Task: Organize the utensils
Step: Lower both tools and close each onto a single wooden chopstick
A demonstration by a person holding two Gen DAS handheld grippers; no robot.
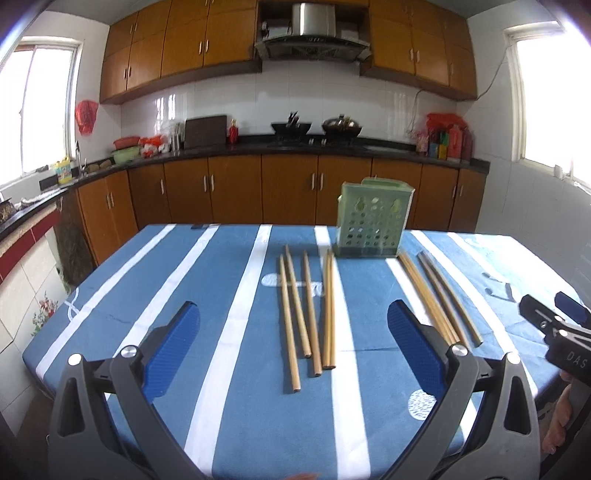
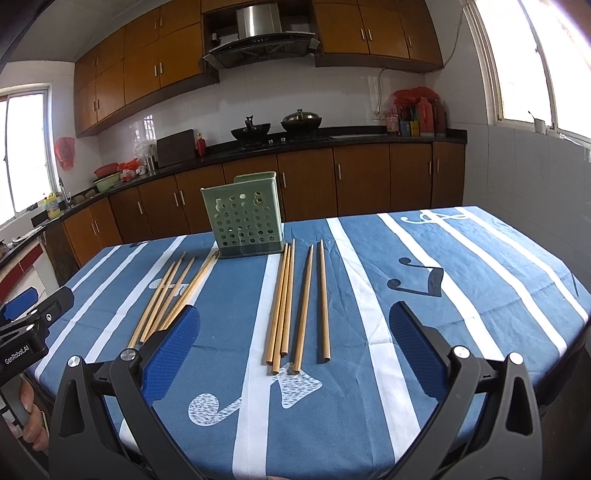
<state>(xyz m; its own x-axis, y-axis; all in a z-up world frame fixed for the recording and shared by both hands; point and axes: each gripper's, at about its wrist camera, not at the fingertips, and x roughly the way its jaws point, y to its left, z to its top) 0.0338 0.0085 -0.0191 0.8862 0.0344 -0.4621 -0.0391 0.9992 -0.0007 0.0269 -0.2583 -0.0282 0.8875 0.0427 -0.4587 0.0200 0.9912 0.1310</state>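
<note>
A: Left edge first. What is seen?

B: The left gripper (image 1: pixel 293 328) is held low over the near edge of the tabletop (image 1: pixel 177 280), jaws spread wide, nothing held. Blue pads are seen on both fingers (image 1: pixel 173 339).

A: And between them?

B: A left group of chopsticks (image 1: pixel 306 314) is laid flat on the blue-and-white striped cloth (image 1: pixel 236 295), five light wooden sticks running away from the camera. Two are touching as a pair; the rest are loosely spaced.

A: The holder?

B: A green perforated utensil holder (image 1: pixel 373 218) is stood upright near the far edge, just behind the sticks. Whether anything is inside cannot be told.

A: Further right?

B: A right group of chopsticks (image 2: pixel 295 302) is laid flat just right of the holder: three light ones bunched together, two darker ones slightly apart beside them. All are flat on the cloth, none touched by either gripper.

A: Right gripper?

B: The right gripper (image 2: pixel 295 328) is held above the near edge, straddling that right group in its own view. Jaws are spread wide, empty. It is also seen at the right border of the left view, with part of a hand (image 1: pixel 561 417) under it.

A: Background?

B: Wooden cabinets (image 1: pixel 236 184), a dark counter with pots, and a range hood (image 1: pixel 314 29) are seen behind.
</note>
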